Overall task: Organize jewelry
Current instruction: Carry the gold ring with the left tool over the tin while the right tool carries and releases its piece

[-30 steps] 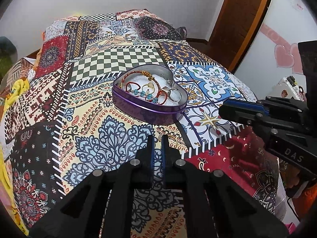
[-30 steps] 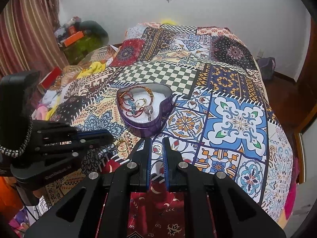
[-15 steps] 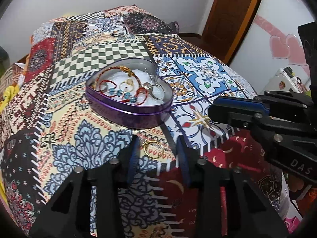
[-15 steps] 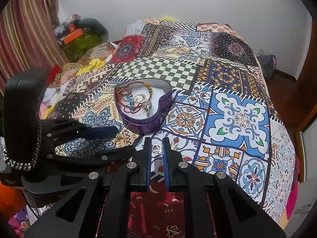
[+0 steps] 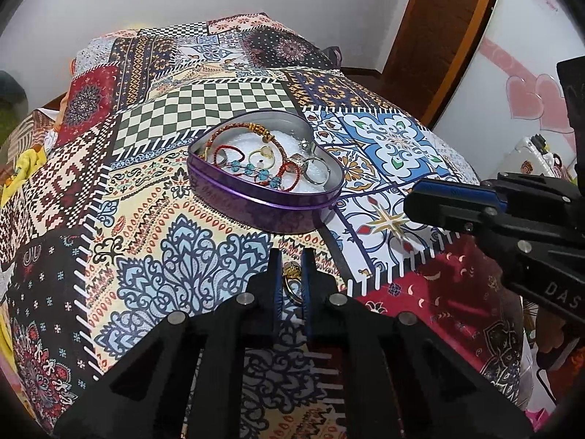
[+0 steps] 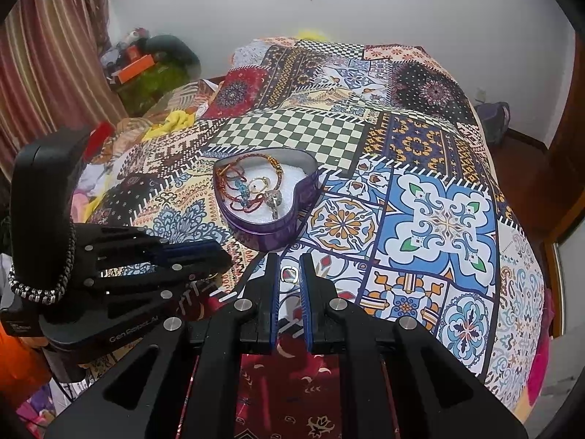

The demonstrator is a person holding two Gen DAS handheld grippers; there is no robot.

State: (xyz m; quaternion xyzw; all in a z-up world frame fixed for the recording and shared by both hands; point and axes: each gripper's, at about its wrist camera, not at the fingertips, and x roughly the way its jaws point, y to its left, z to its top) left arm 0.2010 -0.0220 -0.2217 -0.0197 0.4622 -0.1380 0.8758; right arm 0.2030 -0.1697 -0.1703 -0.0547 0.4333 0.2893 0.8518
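Note:
A purple heart-shaped tin (image 5: pixel 256 208) (image 6: pixel 256 232) sits on the patchwork bedspread and holds red cord bracelets, a turquoise bead bracelet and rings on white padding. Just in front of it, my left gripper (image 5: pixel 291 256) (image 6: pixel 223 256) is closing, with a gold ring (image 5: pixel 291 280) standing pinched between its pads. My right gripper (image 6: pixel 290 259) (image 5: pixel 413 201) is shut and hovers to the right of the tin. A small silver ring (image 6: pixel 290 274) shows in the gap at its tips. I cannot tell whether it is held or lies on the cloth.
The bedspread (image 5: pixel 204 106) (image 6: pixel 446 219) falls away at the right and near edges. A wooden door (image 5: pixel 438 36) and a white cabinet with pink hearts (image 5: pixel 526 95) stand to the right. Clutter and a striped curtain (image 6: pixel 55 73) lie beyond the bed's left side.
My left gripper opened around the gold ring lying on the bedspread, then closed on it; the ring now stands between the pads. The right gripper has kept still.

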